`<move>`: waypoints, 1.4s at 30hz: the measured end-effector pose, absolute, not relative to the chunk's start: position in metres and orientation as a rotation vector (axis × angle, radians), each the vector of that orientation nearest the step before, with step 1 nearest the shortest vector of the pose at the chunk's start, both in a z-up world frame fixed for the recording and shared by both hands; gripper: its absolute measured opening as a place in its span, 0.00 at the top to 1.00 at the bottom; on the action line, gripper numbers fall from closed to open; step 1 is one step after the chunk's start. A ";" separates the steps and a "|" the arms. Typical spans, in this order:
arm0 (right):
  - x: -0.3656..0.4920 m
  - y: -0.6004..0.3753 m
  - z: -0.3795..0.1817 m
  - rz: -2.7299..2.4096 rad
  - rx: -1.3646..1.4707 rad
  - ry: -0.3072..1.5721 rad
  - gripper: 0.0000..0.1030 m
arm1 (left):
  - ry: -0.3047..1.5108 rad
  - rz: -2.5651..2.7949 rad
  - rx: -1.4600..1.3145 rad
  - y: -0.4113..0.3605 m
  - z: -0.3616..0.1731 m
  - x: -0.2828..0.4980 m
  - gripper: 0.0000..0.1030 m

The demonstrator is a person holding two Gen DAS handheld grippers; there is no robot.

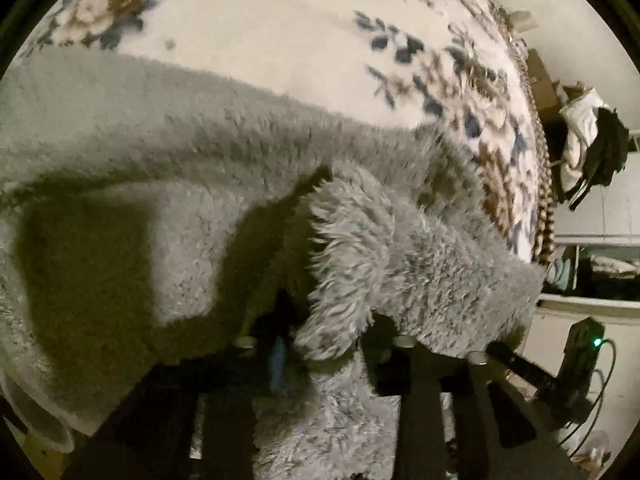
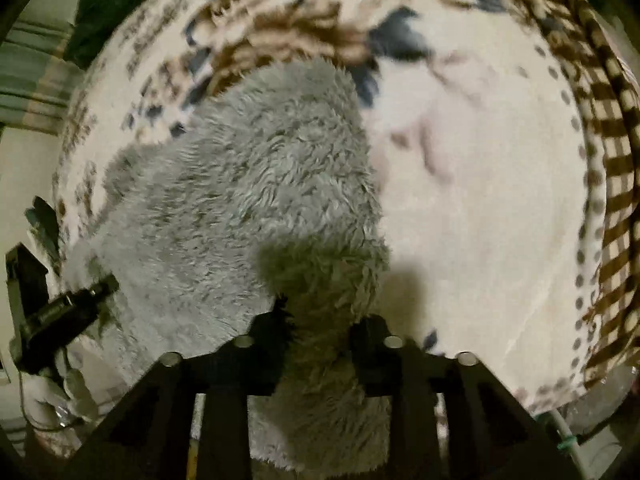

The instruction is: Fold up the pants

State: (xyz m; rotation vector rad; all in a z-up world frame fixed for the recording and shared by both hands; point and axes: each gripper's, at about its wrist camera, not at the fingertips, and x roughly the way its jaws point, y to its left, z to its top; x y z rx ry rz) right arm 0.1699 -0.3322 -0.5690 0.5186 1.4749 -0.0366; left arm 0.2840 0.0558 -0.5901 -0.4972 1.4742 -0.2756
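The pants [image 1: 168,168] are grey fluffy fleece, lying on a cream floral blanket [image 1: 280,28]. My left gripper [image 1: 332,344] is shut on a raised edge of the pants, with a fold of fleece bunched between its jaws and held above the rest. In the right wrist view the pants [image 2: 240,184] stretch away from me over the blanket [image 2: 480,200]. My right gripper [image 2: 320,344] is shut on another edge of the pants, the fleece filling the gap between its jaws. The other gripper [image 2: 68,308] shows at the left, at the same raised edge.
The blanket's brown checked border [image 2: 616,160] runs along the right edge. Beyond the bed edge are a pile of white and black clothes [image 1: 592,148] and shelves [image 1: 600,272]. A dark green item [image 2: 116,4] lies at the far left.
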 end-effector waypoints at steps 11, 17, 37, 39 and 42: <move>0.162 -0.322 -0.555 -0.115 0.451 1.456 0.25 | 1.350 -0.299 -0.368 0.045 -0.578 0.308 0.93; 0.161 -0.295 -0.549 -0.251 0.262 1.449 0.06 | 1.360 -0.175 -0.367 0.065 -0.566 0.292 0.21; 0.210 -0.215 -0.548 -0.128 0.301 1.512 0.06 | 1.015 0.268 -1.239 0.299 -0.653 0.216 0.23; 0.212 -0.211 -0.556 -0.128 0.324 1.531 0.06 | 0.987 0.225 -1.193 0.297 -0.642 0.221 0.75; 0.212 -0.206 -0.562 -0.133 0.331 1.540 0.06 | 0.944 0.183 -1.110 0.292 -0.621 0.220 0.84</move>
